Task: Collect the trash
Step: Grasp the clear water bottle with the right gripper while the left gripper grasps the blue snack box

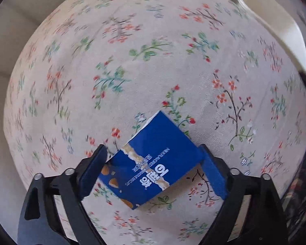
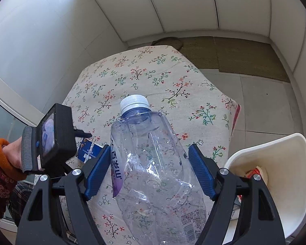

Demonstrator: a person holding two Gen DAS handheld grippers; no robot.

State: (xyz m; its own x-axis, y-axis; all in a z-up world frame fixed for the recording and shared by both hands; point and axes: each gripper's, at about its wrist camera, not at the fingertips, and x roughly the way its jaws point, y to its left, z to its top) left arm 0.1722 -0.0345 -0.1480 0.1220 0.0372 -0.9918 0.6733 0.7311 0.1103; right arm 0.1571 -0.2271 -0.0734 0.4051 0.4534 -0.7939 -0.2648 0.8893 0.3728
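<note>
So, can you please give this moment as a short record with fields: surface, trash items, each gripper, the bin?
surface: table under a floral cloth
item 1: blue carton, lying on the cloth
item 2: clear plastic bottle, white cap on
left gripper: pointing down, fingers on both sides of the carton, grip not clear
right gripper: bottle between its fingers, off the cloth
bin: white bin beside the table, trash inside
</note>
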